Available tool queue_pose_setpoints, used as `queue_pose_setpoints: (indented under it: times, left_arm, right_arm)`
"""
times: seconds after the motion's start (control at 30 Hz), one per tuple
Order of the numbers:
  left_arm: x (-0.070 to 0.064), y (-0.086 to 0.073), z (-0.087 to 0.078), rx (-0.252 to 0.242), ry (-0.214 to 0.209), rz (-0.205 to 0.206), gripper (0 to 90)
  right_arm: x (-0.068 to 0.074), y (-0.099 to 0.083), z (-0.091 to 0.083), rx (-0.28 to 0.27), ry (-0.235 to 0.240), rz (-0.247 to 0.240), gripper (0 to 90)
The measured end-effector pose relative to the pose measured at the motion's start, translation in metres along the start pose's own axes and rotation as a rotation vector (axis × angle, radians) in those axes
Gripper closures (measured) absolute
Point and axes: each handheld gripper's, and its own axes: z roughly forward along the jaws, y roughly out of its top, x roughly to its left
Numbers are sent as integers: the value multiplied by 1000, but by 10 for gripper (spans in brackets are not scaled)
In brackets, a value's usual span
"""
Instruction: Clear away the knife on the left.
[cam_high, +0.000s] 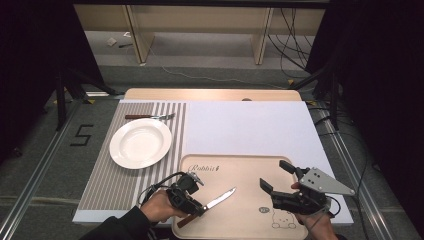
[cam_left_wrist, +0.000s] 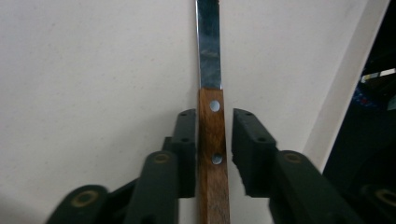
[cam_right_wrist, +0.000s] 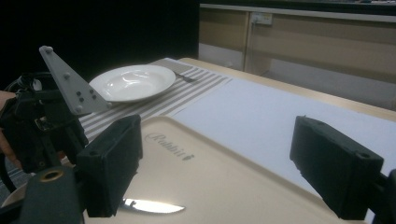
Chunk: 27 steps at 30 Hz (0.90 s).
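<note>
A knife with a brown riveted wooden handle (cam_left_wrist: 214, 140) and a steel blade (cam_high: 220, 199) lies flat on the beige tray (cam_high: 240, 170), blade pointing up and right. My left gripper (cam_high: 197, 209) straddles the handle low over the tray. In the left gripper view its jaws flank the wood (cam_left_wrist: 214, 123): one touches it, and a thin gap shows at the other. My right gripper (cam_high: 276, 176) hovers over the tray's right half, jaws spread wide (cam_right_wrist: 219, 154) with nothing between them. The blade tip (cam_right_wrist: 152, 206) shows low in the right gripper view.
A white plate (cam_high: 140, 142) rests on the grey striped placemat (cam_high: 120, 185) to the left, with a fork (cam_high: 150, 117) beyond it. A white mat (cam_high: 250, 130) covers the table behind the tray. The tray's raised rim (cam_left_wrist: 341, 93) runs close beside the knife.
</note>
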Motion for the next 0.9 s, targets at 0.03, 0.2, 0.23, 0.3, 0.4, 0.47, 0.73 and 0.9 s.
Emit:
queue_pose_setpoints:
  times: [0.03,0.2,0.23,0.3,0.4,0.47,0.73,0.9]
  left_arm:
    - [-1,1,-1,-1,6,17,578]
    - [-5,6,-17,-175,-29,52,404]
    - [-6,6,-22,-221,-34,58,370]
    - [-7,6,-27,-290,-38,64,301]
    - [-9,6,-26,-317,-40,72,218]
    - [-11,6,-24,-314,-38,87,186]
    - [-19,6,-15,-307,7,163,257]
    - [-21,10,-5,-276,12,178,387]
  right_arm:
    - [0,0,0,0,0,0,180]
    - [0,0,0,-1,1,0,180]
    - [0,0,0,0,1,0,180]
    - [0,0,0,0,2,-1,180]
    - [0,0,0,-1,2,0,180]
    - [0,0,0,-1,2,-2,180]
    - [0,0,0,2,2,-1,180]
    - [0,0,1,4,2,2,180]
